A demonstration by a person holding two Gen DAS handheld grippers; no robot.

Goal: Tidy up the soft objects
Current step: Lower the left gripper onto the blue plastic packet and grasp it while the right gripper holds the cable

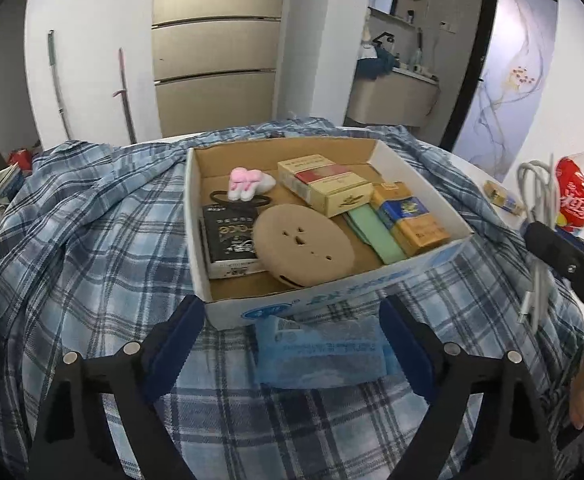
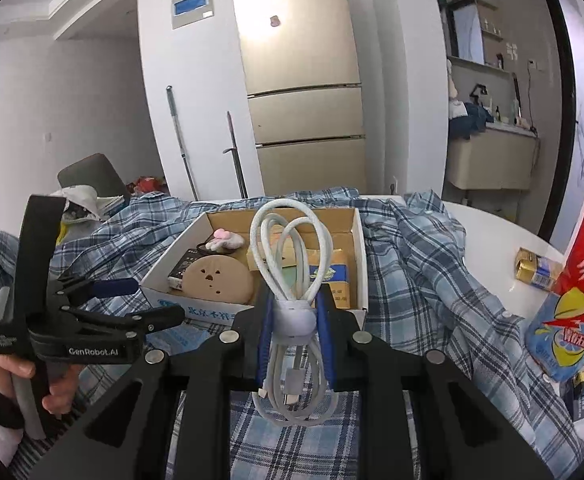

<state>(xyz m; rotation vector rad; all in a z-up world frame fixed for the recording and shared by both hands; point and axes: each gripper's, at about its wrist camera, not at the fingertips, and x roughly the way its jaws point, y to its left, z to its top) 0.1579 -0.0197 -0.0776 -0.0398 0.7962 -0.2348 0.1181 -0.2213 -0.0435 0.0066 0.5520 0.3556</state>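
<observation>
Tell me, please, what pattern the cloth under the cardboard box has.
The cloth is blue, white and grey plaid; the left wrist view shows it best.

shirt: blue-white plaid | cable: white | bottle: red | packet: light blue

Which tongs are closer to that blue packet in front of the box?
The left tongs: open, fingers on either side of the blue packet without touching. The right tongs are off to the side, shut on a white cable.
</observation>
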